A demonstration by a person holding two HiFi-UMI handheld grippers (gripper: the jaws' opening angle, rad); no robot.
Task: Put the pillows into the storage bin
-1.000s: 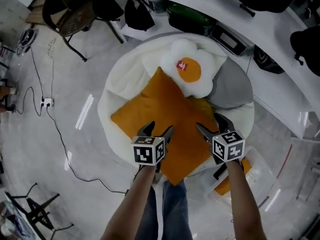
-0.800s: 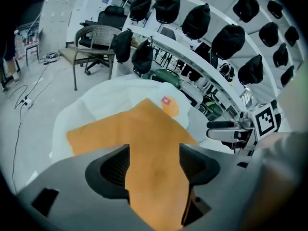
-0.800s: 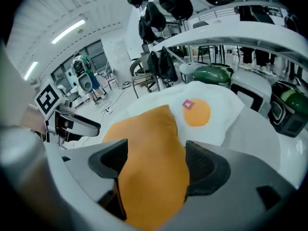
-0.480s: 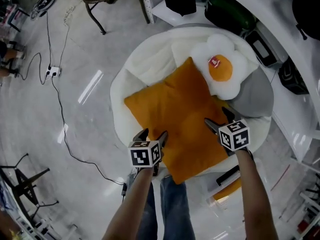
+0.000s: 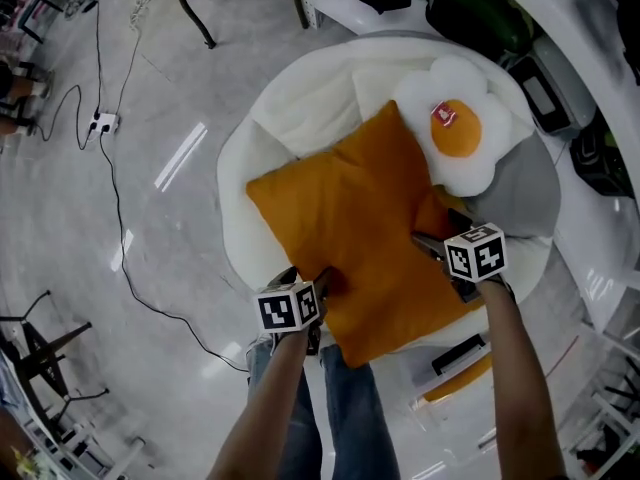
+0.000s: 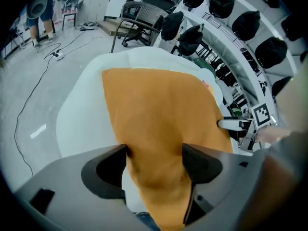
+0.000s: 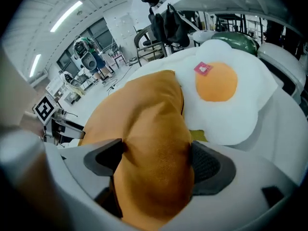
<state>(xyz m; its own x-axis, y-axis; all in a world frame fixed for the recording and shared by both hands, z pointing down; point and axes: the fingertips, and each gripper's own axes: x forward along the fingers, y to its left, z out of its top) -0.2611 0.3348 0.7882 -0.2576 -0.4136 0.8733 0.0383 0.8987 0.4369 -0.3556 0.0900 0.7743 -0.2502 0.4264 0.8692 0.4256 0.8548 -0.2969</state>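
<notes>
A large orange pillow lies on a round white cushioned seat. A fried-egg pillow rests at its far right corner, with a grey pillow beside it. My left gripper straddles the orange pillow's near left corner. My right gripper straddles its right edge, close to the egg pillow. Both sets of jaws have just been opening and stand wide, with pillow fabric filling the gap in the left gripper and in the right gripper. The pillow still lies flat.
Below the right arm, a clear bin with something orange inside shows partly. Cables and a power strip lie on the grey floor at left. A chair's legs stand at the top. A curved white desk runs along the right.
Both grippers have come down and apart onto the orange pillow's edges, the left toward its near corner and the right toward its right side. The pillows lie as before.
</notes>
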